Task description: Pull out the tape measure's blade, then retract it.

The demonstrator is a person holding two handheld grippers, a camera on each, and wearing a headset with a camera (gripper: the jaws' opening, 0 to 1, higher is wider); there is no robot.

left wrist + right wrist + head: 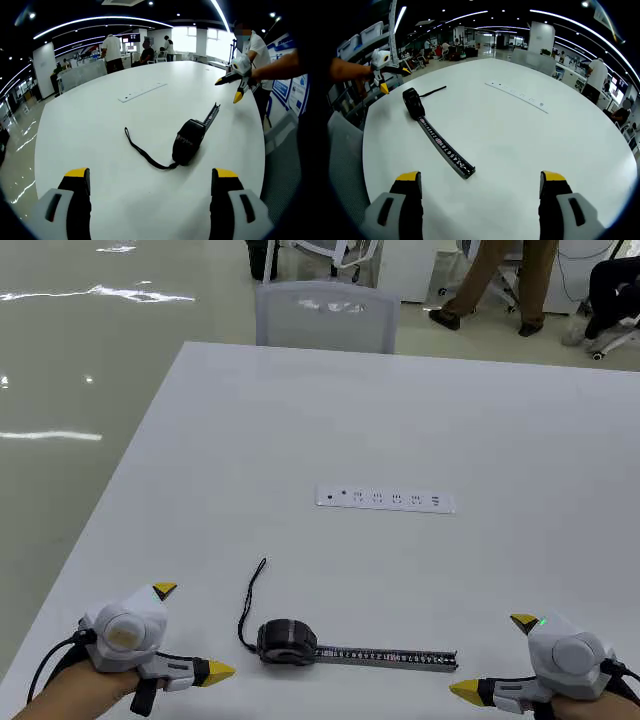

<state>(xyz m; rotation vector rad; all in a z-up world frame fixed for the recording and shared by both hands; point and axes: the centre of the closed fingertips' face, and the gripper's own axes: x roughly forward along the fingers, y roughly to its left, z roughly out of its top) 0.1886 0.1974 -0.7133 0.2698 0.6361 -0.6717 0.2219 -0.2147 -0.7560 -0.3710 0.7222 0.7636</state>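
Observation:
A black tape measure (287, 642) lies on the white table (380, 420) near its front edge, and its blade (388, 656) is drawn out to the right, flat on the surface. A black wrist strap (250, 598) curls off its left side. My left gripper (188, 632) is open to the left of the case, holding nothing. My right gripper (495, 657) is open just right of the blade's tip. The left gripper view has the case (187, 141) ahead between the yellow-tipped jaws. In the right gripper view the blade (445, 148) runs back to the case (413, 103).
A white power strip (385, 500) lies flat at the table's middle. A grey chair (326, 316) stands at the far edge. People sit and stand beyond the table at the back right. The table's left edge drops to a glossy floor (70, 400).

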